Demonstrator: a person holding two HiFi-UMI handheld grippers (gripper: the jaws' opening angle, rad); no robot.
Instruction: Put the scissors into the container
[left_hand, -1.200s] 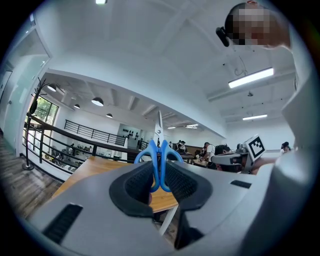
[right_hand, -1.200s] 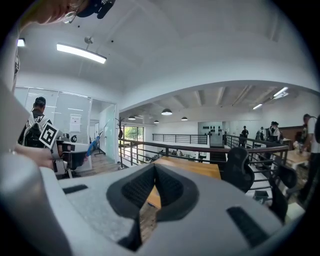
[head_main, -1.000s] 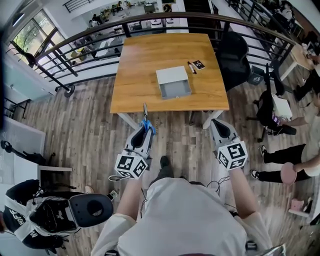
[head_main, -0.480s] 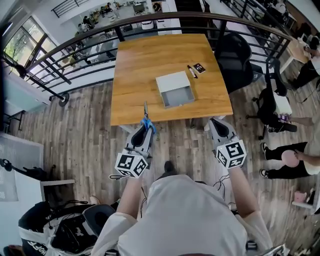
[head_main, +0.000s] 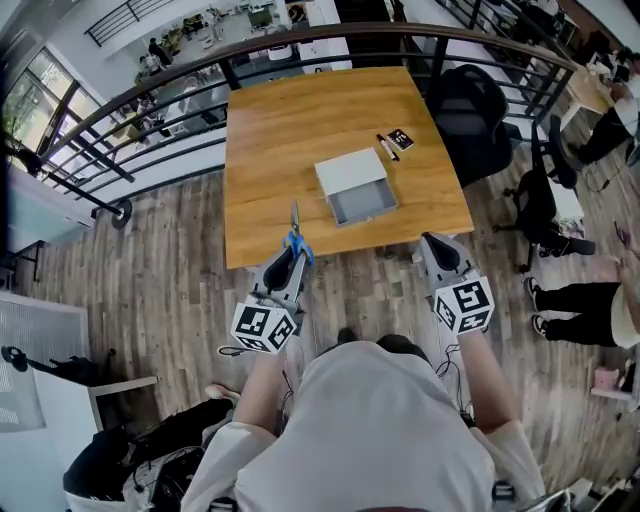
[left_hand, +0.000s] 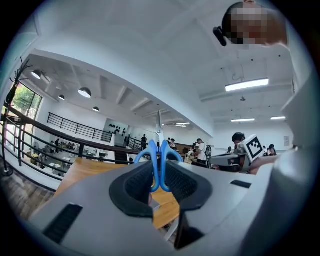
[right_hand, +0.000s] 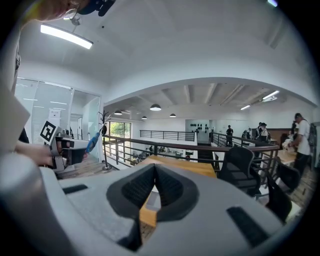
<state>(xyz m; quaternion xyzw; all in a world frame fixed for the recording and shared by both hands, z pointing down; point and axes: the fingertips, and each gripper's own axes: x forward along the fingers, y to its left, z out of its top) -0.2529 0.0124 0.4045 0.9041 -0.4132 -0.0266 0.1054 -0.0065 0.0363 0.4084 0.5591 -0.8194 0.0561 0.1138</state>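
Blue-handled scissors (head_main: 294, 240) stand blades-up between the jaws of my left gripper (head_main: 289, 254), which is shut on their handles. In the left gripper view the scissors (left_hand: 159, 150) sit upright at the left gripper's (left_hand: 159, 167) tips. The container (head_main: 355, 187), an open grey box, lies on the wooden table (head_main: 270, 140) ahead and to the right of the scissors. My right gripper (head_main: 438, 244) hovers at the table's near right corner, shut with nothing in it; in its own view the right gripper's (right_hand: 154, 171) pads meet at the tips.
A pen and a small black card (head_main: 391, 142) lie behind the container. A black chair (head_main: 470, 105) stands at the table's right, and a dark railing (head_main: 150, 85) curves behind it. A seated person's legs (head_main: 575, 298) are on the right. Bags (head_main: 150, 460) lie on the floor at lower left.
Both grippers have come closer to the table's near edge, the left one still carrying the scissors. The scissor blades now overlap the table edge in the head view.
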